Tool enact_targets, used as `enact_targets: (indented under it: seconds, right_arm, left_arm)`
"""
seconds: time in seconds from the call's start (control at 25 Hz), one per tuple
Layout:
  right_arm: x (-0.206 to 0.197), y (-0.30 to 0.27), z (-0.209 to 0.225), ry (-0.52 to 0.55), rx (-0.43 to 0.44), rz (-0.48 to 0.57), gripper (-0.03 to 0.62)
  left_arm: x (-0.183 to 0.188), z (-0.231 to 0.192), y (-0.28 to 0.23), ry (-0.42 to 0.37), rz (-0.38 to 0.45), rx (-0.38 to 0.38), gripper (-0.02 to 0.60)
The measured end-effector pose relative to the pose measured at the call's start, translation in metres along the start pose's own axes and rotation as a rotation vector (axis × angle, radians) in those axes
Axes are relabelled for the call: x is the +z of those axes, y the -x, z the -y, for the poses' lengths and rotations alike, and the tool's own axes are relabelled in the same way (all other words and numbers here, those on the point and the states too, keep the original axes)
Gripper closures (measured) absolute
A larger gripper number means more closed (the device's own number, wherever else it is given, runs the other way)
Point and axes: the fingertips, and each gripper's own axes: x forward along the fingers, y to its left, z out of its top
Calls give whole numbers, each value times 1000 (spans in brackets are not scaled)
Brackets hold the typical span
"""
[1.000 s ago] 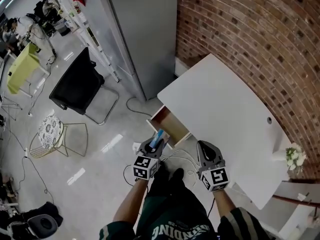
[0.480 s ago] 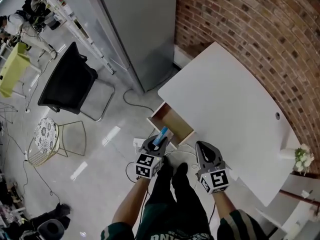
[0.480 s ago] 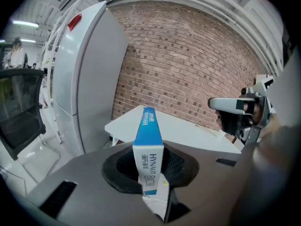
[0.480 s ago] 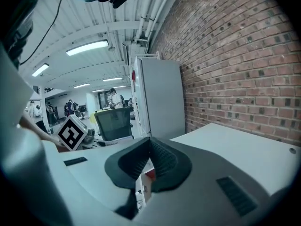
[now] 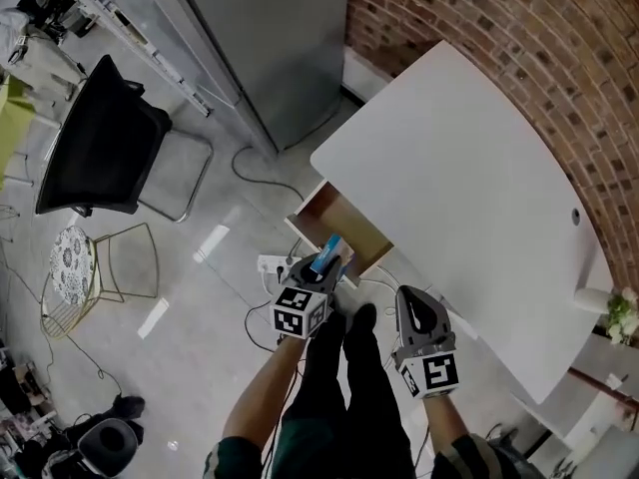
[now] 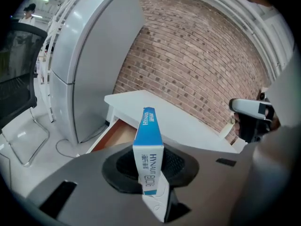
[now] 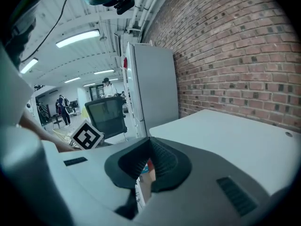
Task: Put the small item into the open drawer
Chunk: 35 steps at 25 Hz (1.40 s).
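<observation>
Beneath the white desk point(image 5: 449, 168), the back of the open drawer point(image 5: 334, 226) is hidden by the desktop. Its front is covered by the blue box point(image 5: 328, 251) and the left gripper point(image 5: 318, 272), between whose jaws the box's lower end is buried. At the desk's right end, a flower vase point(image 5: 621, 317) is cut by the picture's edge. A small dark spot point(image 5: 576, 215) on the desk cannot be identified.

A black chair point(image 5: 100, 153) stands near a grey cabinet point(image 5: 270, 48) beside the brick wall point(image 5: 499, 28), a wire stool point(image 5: 68, 267) close by.

Matt white table point(image 5: 469, 188), wooden drawer point(image 5: 334, 230), rough brick wall point(image 5: 539, 28)
</observation>
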Motion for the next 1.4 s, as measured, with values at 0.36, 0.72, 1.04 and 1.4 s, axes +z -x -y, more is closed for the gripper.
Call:
enact_targets:
  seconds: [0.36,0.72,1.04,1.4]
  right_arm:
    - [-36,-20,-14,-19,21,-59,571]
    - [-62,-35,-19,-79,23,-69,571]
    - [-73,-37,-7,-119,14,-74,571]
    - [-85,-44,-6,-122,32,-108,571]
  left_arm:
    - [-32,-28,-50,172,-38,-36,494]
    - [-49,-46,-91,351,-22,-57,495]
    - [-55,-48,-127,426,-24,-63,495]
    - [-64,-49,-162,513,-33,-76,494]
